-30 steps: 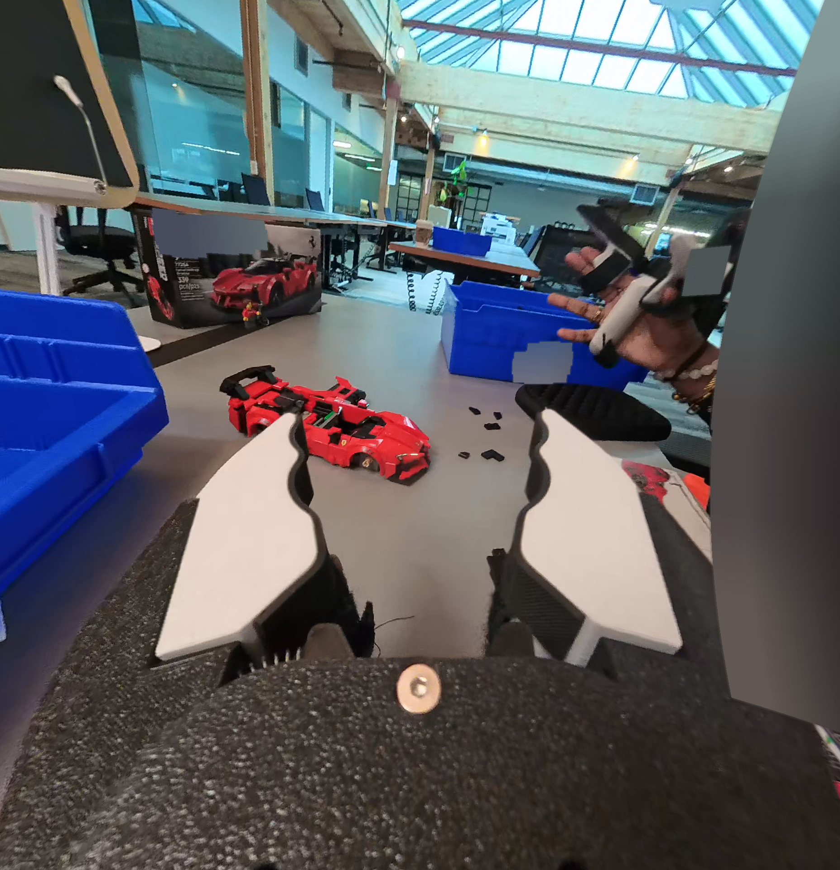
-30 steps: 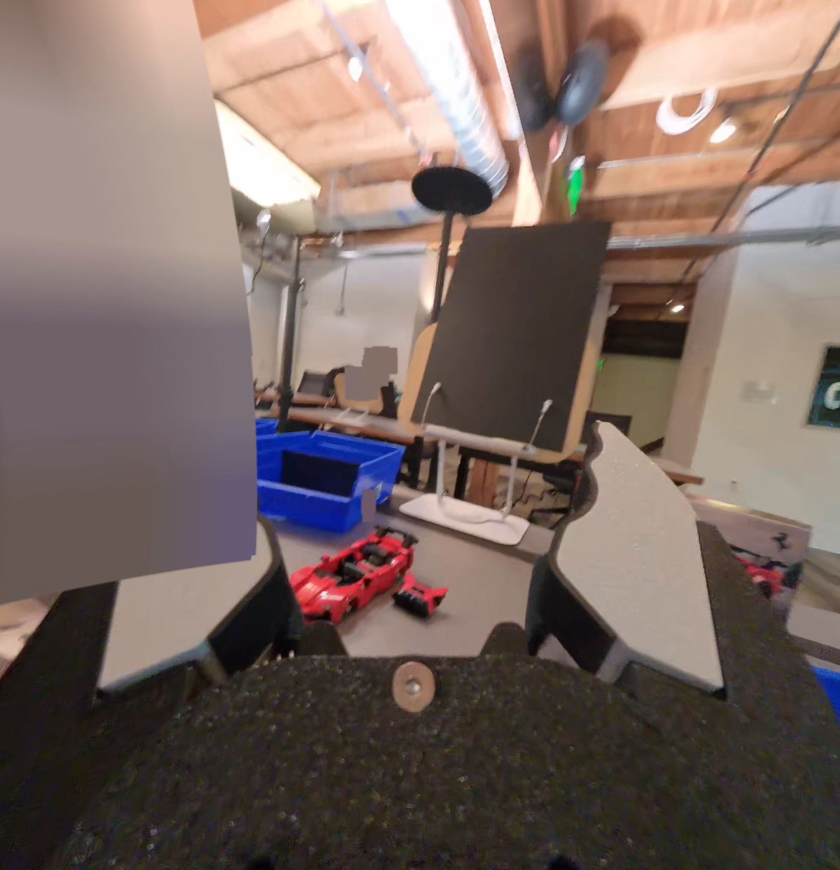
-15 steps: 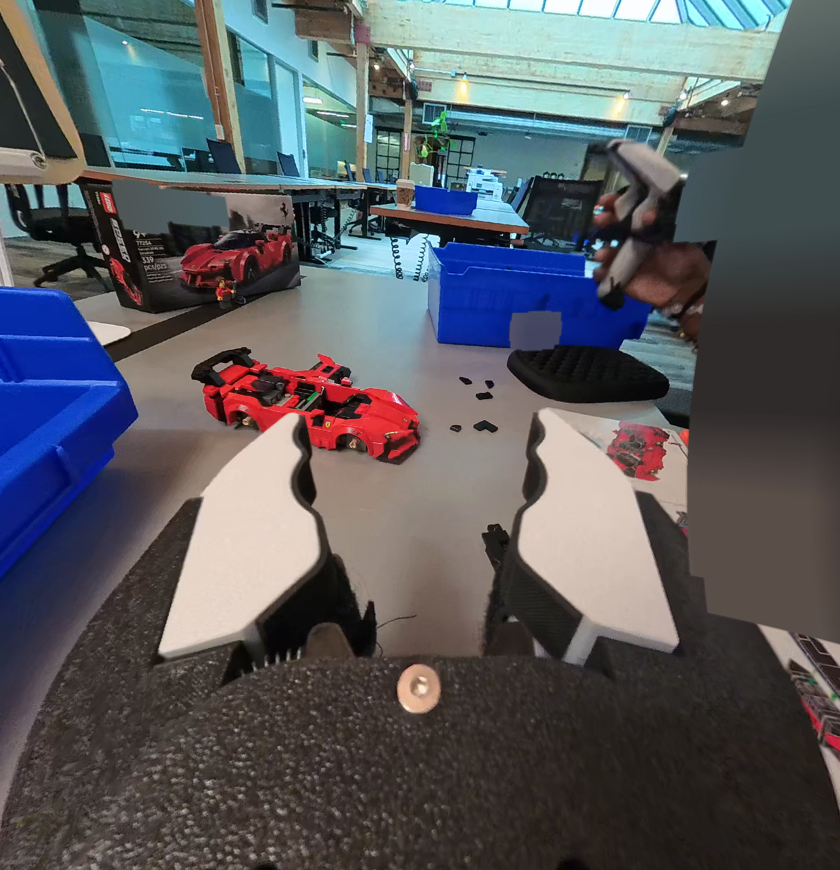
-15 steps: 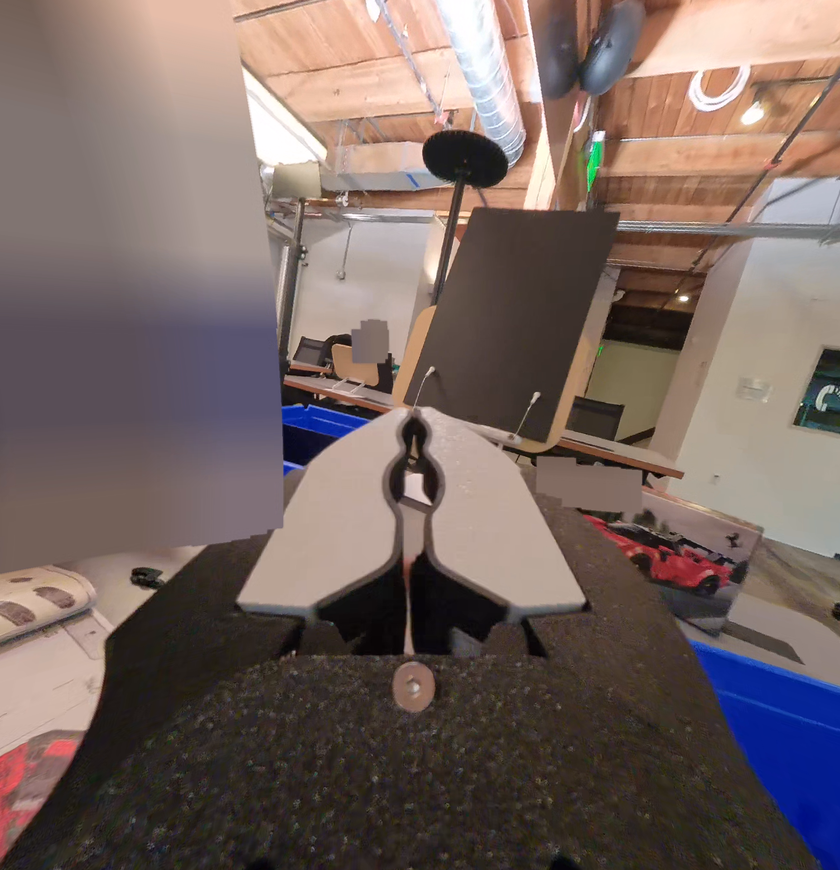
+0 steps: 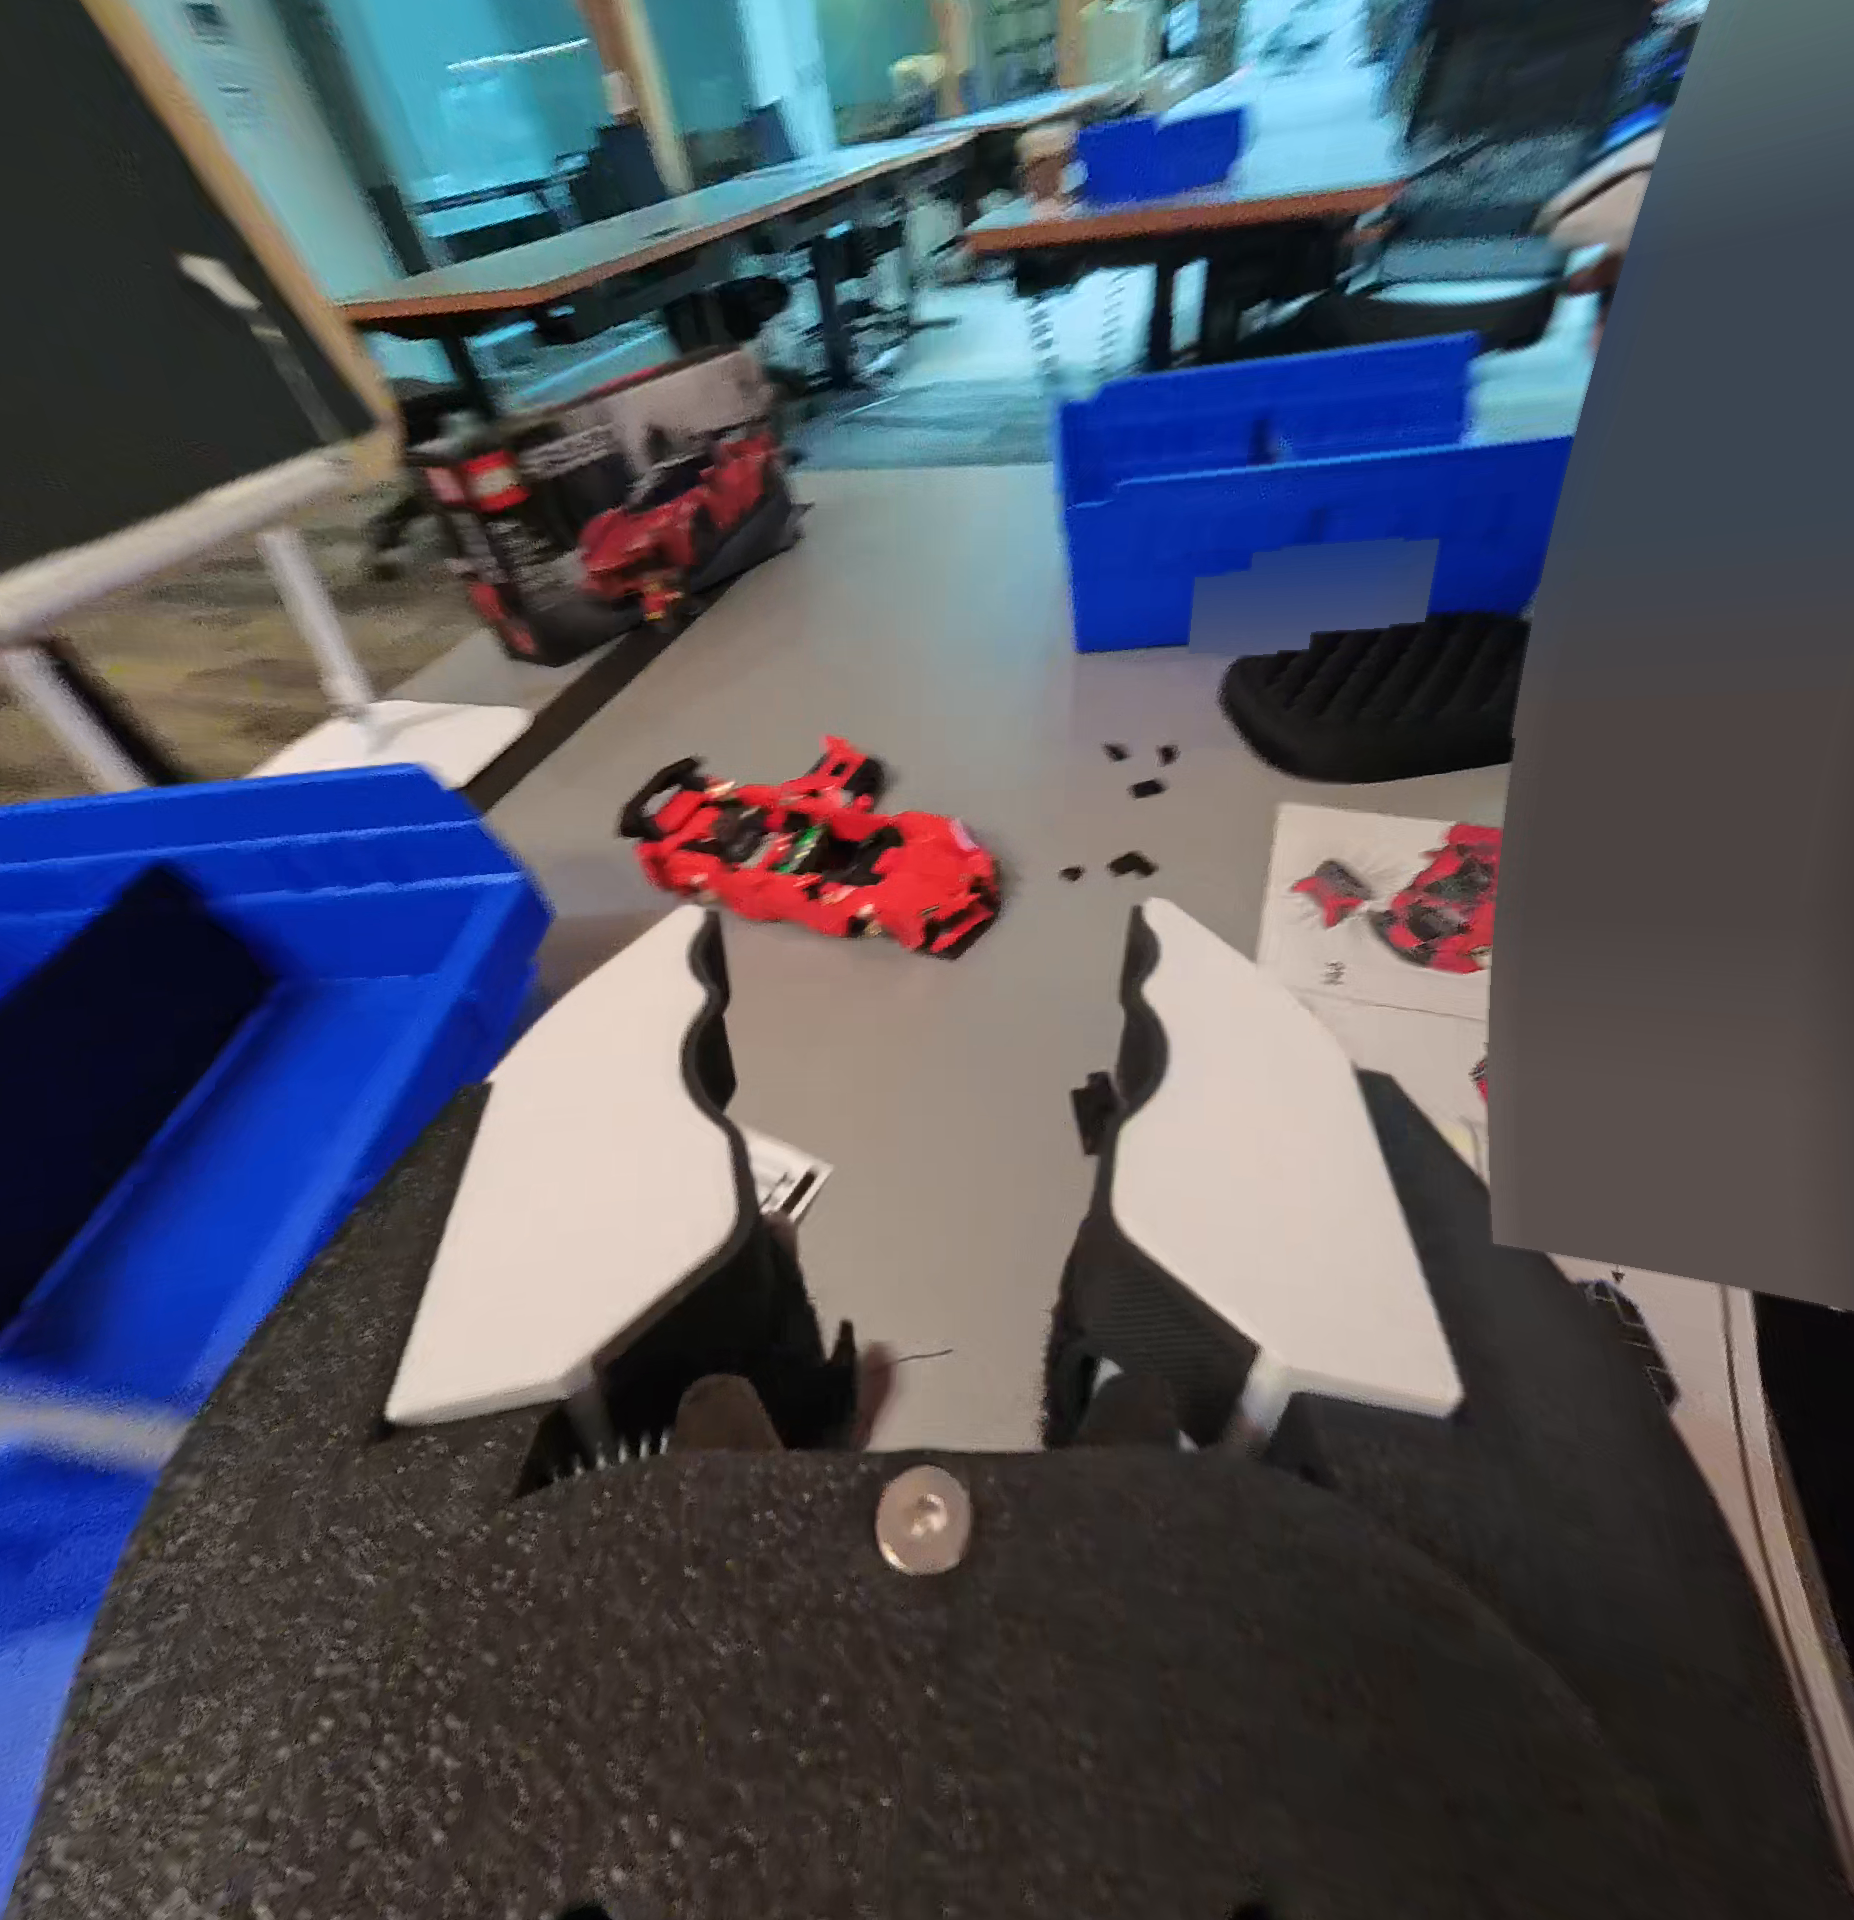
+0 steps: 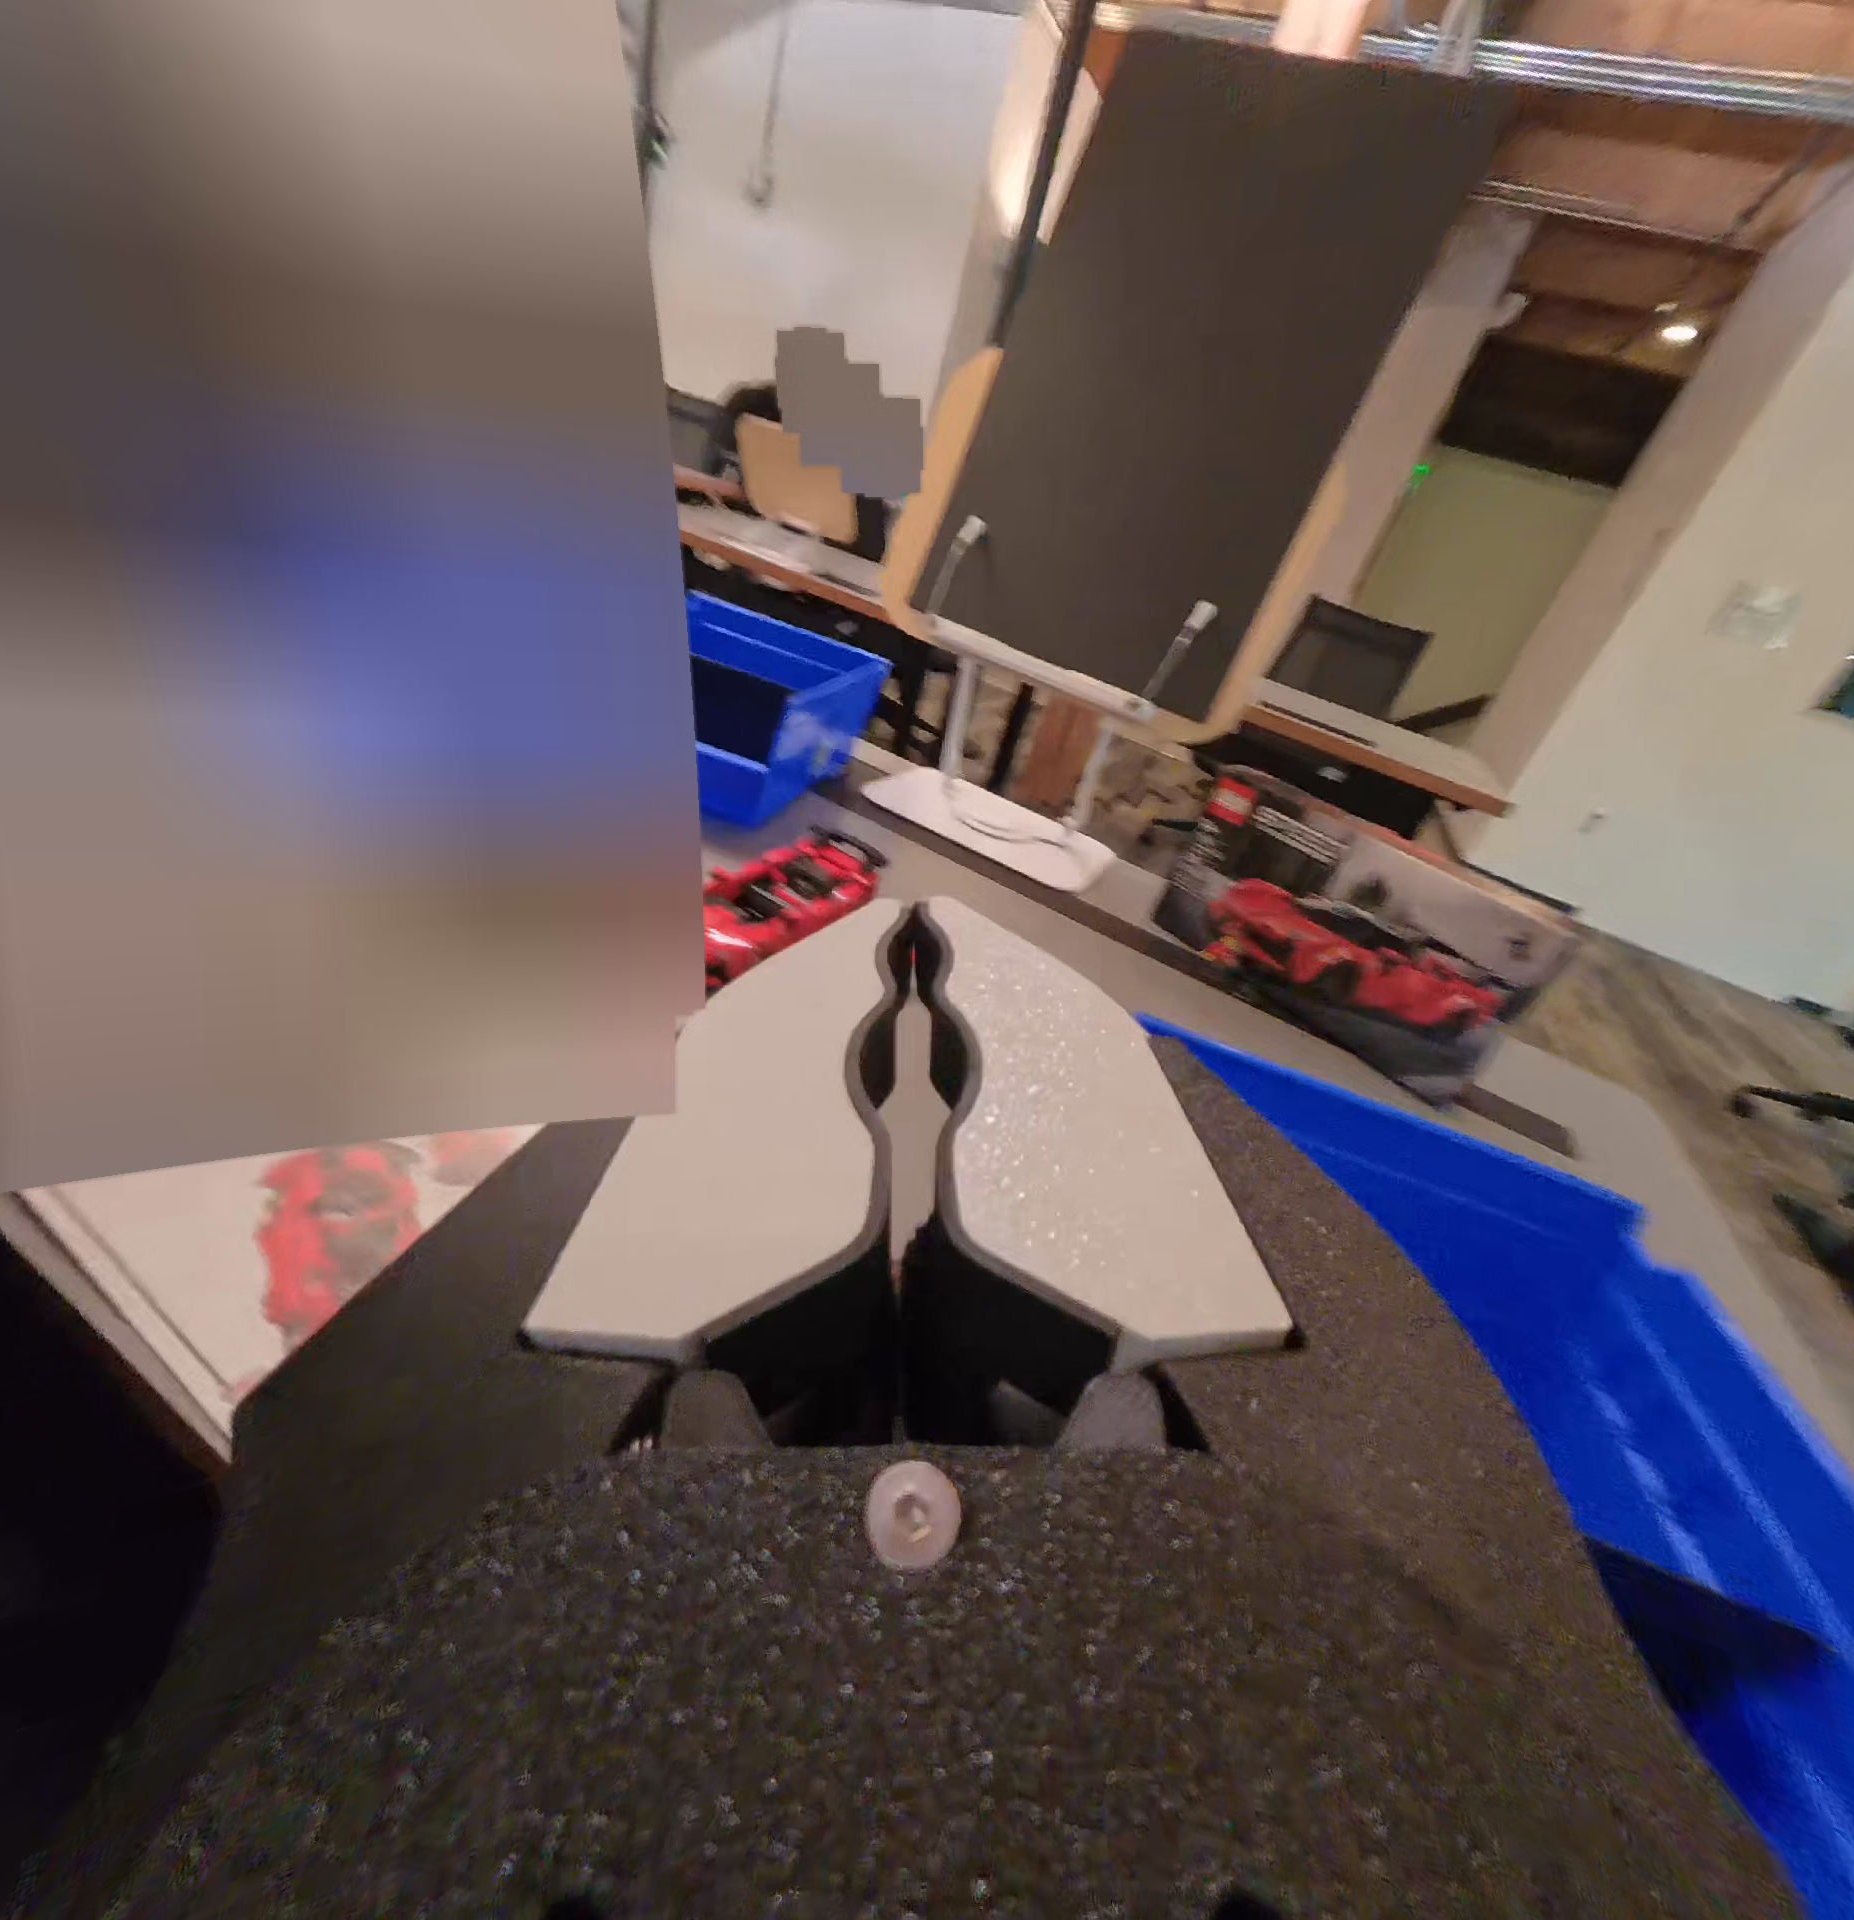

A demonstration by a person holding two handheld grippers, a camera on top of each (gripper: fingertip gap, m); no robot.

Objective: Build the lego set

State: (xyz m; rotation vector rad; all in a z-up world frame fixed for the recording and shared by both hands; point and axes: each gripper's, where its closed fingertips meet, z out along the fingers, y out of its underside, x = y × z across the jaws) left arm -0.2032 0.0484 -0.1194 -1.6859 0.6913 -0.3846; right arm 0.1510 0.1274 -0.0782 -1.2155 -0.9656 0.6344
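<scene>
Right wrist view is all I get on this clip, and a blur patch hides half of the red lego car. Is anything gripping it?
Observer: No. The left wrist view shows the red lego car lying alone on the grey table, just ahead of the left claw, untouched.
Operator: Is that claw open?
Observer: Yes, its jaws stand wide apart with nothing between them.
Operator: Any loose parts around?
Observer: A few small black pieces lie scattered to the car's right, near the instruction booklet.

Red lego car beyond spread gripper
</scene>
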